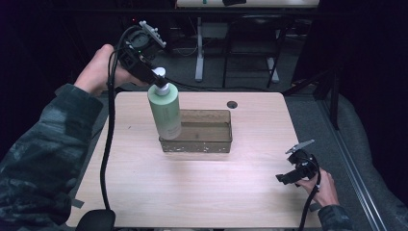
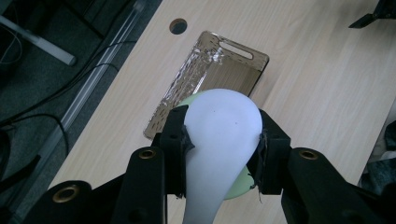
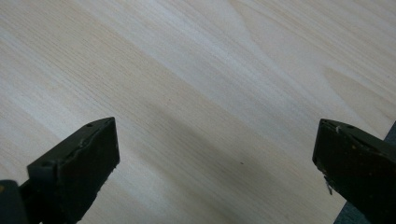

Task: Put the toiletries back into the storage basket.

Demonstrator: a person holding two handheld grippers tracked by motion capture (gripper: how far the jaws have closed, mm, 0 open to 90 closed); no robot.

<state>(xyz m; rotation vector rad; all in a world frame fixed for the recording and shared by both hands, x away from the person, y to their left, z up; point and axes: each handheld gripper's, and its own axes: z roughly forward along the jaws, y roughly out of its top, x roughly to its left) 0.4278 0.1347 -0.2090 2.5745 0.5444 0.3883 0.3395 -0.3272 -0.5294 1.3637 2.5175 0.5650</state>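
— Left tool (image 1: 155,77) first: what is it doing?

— It is clenched on the white pump (image 2: 223,122) of the green bottle (image 1: 165,111), one jaw on each side of the pump head, as the left gripper view makes plain. The bottle hangs upright from that grip.

— And where is the bottle against the bin (image 1: 211,143)?

— At the bin's left end. In the high view its base crosses the near-left rim; I cannot tell whether it stands on the bin floor or is a little above it. From the left gripper view, the brown see-through bin lies straight below the bottle, and nothing else lies in it.

— So how far along would you put it?

— The work looks like a bottle-into-bin placement, and I judge it nearly done: the pickup is done and the bottle is at the bin. What is left is to settle it, if it is not down yet, let go of the pump, and lift away.

— The right tool (image 1: 294,174)?

— Released, jaws wide apart, low over the bare table (image 3: 196,84) near its right front corner, well apart from the bin. It holds nothing.
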